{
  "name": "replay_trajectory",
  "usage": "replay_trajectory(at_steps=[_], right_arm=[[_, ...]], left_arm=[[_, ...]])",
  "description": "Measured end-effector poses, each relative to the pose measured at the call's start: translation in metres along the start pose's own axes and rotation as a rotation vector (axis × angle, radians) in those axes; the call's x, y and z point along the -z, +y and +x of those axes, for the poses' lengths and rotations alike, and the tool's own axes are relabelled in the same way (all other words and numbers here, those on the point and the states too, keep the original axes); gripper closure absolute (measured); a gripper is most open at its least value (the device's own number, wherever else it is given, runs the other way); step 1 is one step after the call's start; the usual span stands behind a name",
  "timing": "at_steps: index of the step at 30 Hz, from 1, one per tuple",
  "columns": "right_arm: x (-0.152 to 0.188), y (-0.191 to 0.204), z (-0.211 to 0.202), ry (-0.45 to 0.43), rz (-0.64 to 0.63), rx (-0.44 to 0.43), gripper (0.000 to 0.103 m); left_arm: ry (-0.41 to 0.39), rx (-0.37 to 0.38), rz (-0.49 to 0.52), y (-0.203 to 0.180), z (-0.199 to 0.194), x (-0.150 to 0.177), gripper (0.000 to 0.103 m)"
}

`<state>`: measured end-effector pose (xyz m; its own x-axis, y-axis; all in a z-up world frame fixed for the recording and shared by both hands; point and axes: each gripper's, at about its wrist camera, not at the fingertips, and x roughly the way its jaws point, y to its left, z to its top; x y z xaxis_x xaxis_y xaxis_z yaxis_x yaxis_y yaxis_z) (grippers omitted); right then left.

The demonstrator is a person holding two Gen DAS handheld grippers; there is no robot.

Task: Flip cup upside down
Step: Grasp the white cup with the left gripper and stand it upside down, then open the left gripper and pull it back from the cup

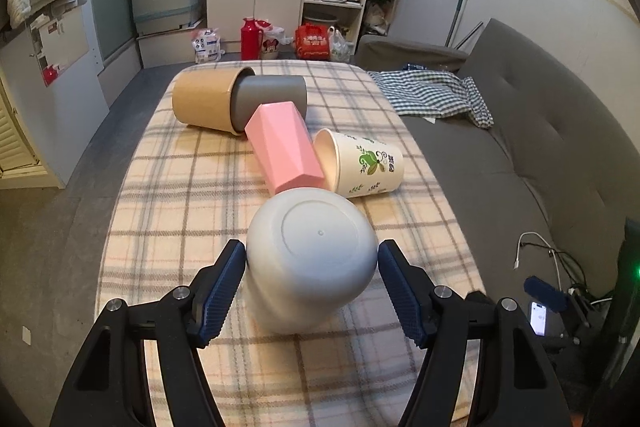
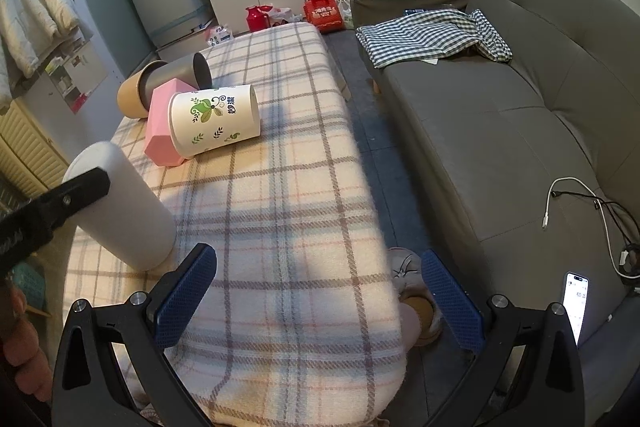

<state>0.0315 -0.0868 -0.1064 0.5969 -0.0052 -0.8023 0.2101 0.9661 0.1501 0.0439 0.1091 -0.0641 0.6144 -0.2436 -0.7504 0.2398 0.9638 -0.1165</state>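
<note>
A plain white cup [image 1: 312, 255] stands tilted on the plaid table [image 1: 180, 187], its flat base facing my left wrist camera. My left gripper [image 1: 312, 263] has its blue pads on either side of the cup and grips it. The same white cup [image 2: 120, 207] shows in the right wrist view at the left, leaning, with a left finger [image 2: 72, 195] against it. My right gripper [image 2: 318, 267] is open and empty over the table's near right edge.
A pink faceted cup [image 1: 284, 151], a white cup with green leaf print [image 1: 364, 163], and a brown cup with a grey cup nested in it [image 1: 208, 99] lie on their sides further back. A grey sofa [image 2: 500, 107] with checked cloth stands right.
</note>
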Motion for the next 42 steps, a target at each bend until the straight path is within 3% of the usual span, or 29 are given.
replay_trajectory(at_steps=[12,21,30,33,37,42], right_arm=[[-0.003,0.023,-0.012,-0.023,-0.066,-0.002,0.000],[-0.005,0.035,-0.042,-0.089,-0.104,0.001,0.000],[0.003,0.055,-0.077,-0.160,-0.159,-0.019,0.000],[0.010,0.061,-0.084,-0.186,-0.171,-0.023,0.000],[0.020,0.066,-0.086,-0.198,-0.171,-0.029,0.000],[0.031,0.073,-0.082,-0.187,-0.189,-0.033,0.000]], left_arm=[[-0.040,-0.052,0.035,0.006,-0.015,-0.002,0.030],[-0.167,-0.059,0.039,0.010,-0.059,-0.012,0.030],[-0.254,-0.092,0.067,0.021,-0.099,0.007,0.029],[-0.260,-0.113,0.059,0.028,-0.103,0.019,0.015],[-0.250,-0.168,0.063,0.035,-0.102,0.037,0.004],[-0.231,-0.205,0.028,0.048,-0.099,0.052,0.001]])
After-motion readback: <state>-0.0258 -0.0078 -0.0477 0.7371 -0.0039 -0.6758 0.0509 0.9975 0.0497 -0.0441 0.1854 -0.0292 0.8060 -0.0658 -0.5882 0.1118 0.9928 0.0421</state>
